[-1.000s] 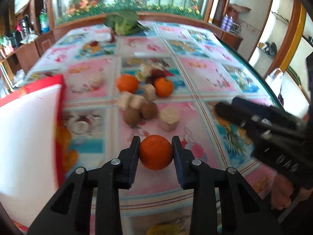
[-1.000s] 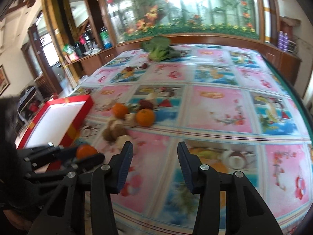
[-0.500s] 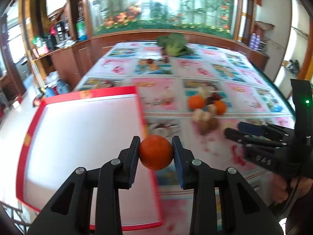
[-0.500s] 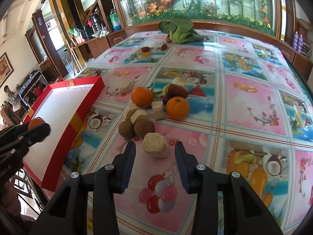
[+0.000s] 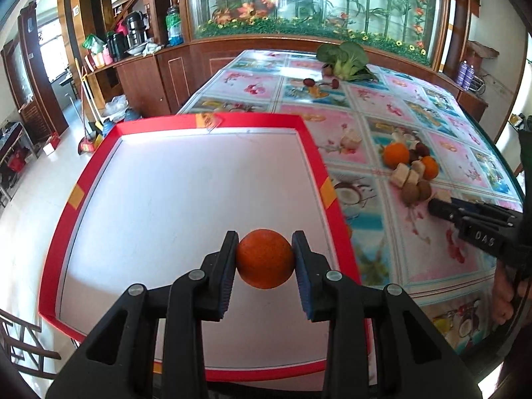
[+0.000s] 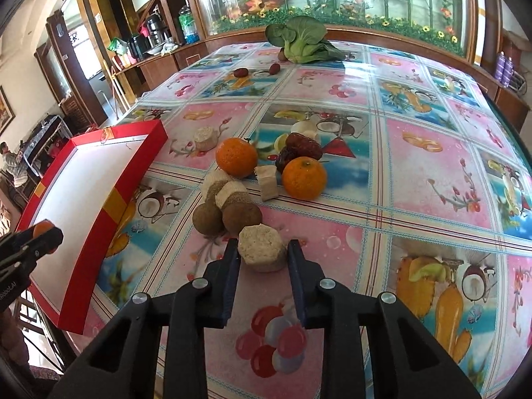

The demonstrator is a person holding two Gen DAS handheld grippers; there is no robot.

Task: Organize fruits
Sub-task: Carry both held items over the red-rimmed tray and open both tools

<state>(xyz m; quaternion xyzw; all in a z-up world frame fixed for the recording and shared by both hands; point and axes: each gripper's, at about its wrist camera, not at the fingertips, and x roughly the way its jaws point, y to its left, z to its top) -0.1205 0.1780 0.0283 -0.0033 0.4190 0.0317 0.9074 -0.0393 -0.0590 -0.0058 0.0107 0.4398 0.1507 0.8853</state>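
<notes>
My left gripper (image 5: 265, 237) is shut on an orange (image 5: 265, 259), held above the white floor of a red-rimmed tray (image 5: 206, 121) near its front right. In the right wrist view my right gripper (image 6: 262, 244) points down at the table. Its jaws are closing, and a beige hexagonal block (image 6: 262, 252) sits between them with both pads against its sides. Just behind the block lie two brown round fruits (image 6: 207, 218), two oranges (image 6: 236, 157), dark dates (image 6: 304, 144) and more beige pieces (image 6: 267, 183). The tray (image 6: 133, 133) stands to the left of that pile.
A leafy green vegetable (image 6: 299, 43) and a few small dark fruits (image 6: 240, 72) lie at the far end of the patterned tablecloth (image 6: 432, 183). Wooden cabinets line the far and left sides. The tray overhangs the table's left edge above the floor.
My left gripper carried the orange leftward from the table to above the tray. My right gripper came down onto the pile and its jaws narrowed around the beige block.
</notes>
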